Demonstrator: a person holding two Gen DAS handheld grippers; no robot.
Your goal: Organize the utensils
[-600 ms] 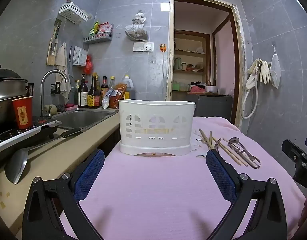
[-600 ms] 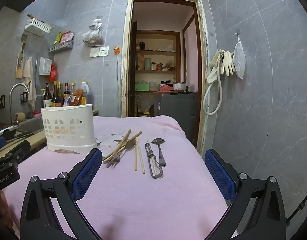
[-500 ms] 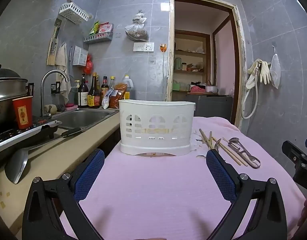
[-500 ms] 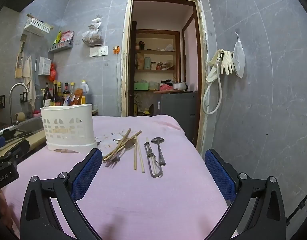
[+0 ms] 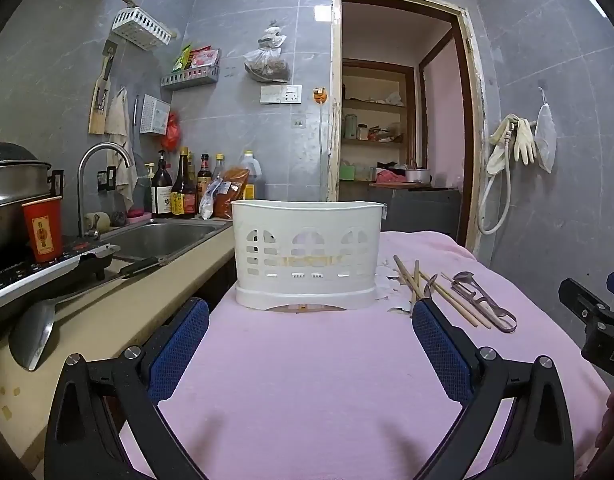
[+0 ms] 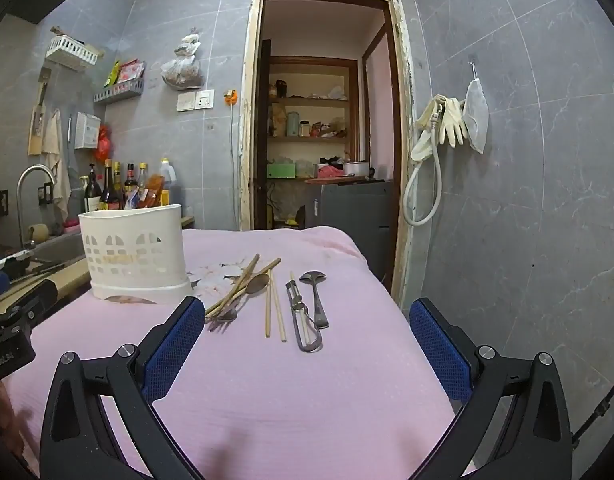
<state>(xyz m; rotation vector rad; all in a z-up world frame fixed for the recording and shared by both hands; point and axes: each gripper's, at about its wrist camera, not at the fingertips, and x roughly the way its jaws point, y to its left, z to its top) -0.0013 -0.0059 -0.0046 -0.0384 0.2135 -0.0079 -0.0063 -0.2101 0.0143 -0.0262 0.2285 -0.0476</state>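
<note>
The left gripper [image 5: 309,354] is being held wide apart above the pink cloth [image 5: 307,380] covering the desk, nothing between its blue pads. The right gripper [image 6: 307,350] is likewise being held fully spread, nothing gripped. The white utensil holder [image 5: 307,256] is standing upright on the cloth, straight ahead of the left gripper, at the far left of the desk. The utensils are lying loose on the cloth to the right of the holder: crossed chopsticks [image 6: 243,284] with a wooden spoon [image 6: 257,283] and a fork [image 6: 227,314], a parallel chopstick pair [image 6: 275,312], a peeler [image 6: 303,320] and a metal spoon [image 6: 316,296]. A sink [image 5: 163,236] is lying to the left.
</note>
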